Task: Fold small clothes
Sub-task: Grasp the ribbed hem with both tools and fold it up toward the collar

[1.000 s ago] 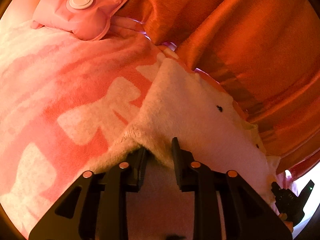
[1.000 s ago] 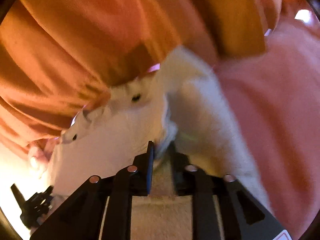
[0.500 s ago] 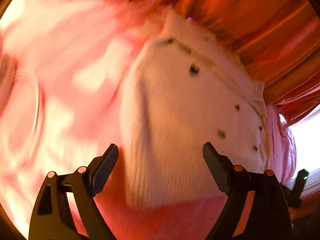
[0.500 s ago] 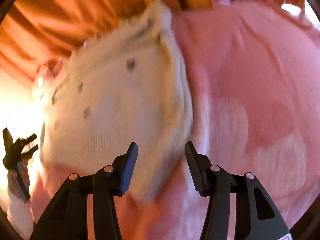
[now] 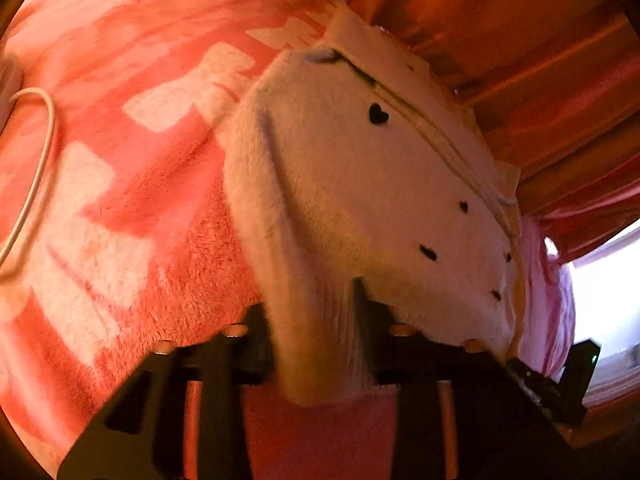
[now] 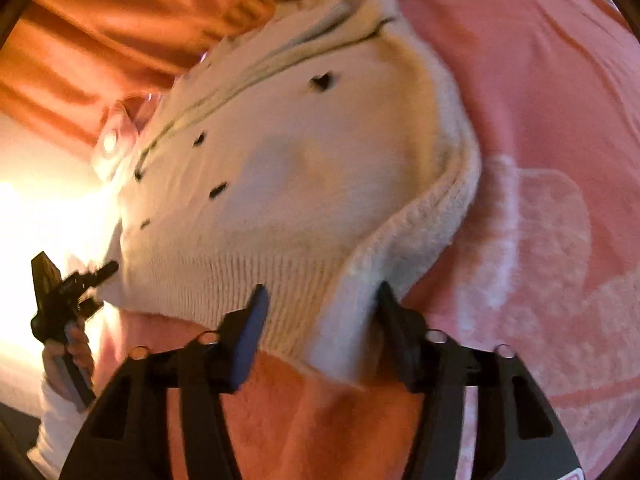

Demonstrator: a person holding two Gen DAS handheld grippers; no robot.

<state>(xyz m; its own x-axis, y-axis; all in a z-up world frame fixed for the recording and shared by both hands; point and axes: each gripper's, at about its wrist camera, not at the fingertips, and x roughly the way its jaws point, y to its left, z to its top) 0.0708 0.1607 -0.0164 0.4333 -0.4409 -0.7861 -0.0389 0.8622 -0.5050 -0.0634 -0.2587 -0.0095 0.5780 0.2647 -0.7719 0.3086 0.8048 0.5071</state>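
Note:
A small cream fuzzy sweater (image 5: 360,184) with black heart dots lies folded on a pink and white blanket (image 5: 120,168). My left gripper (image 5: 316,320) is closed down on the near left corner of its ribbed hem. In the right wrist view the same sweater (image 6: 304,168) fills the middle. My right gripper (image 6: 320,312) straddles its near right hem corner with the jaws still apart around the cloth. The left gripper (image 6: 64,296) and the hand holding it show at the far left.
An orange curtain (image 5: 520,40) hangs behind the sweater. A white cable (image 5: 40,160) loops on the blanket at the left. A bright window (image 5: 608,300) is at the far right. The blanket (image 6: 560,160) spreads wide to the right.
Both grippers let go of the sweater's upper fold and opened, then dropped back to the near hem. The left has closed on the hem corner; the right is around the other corner.

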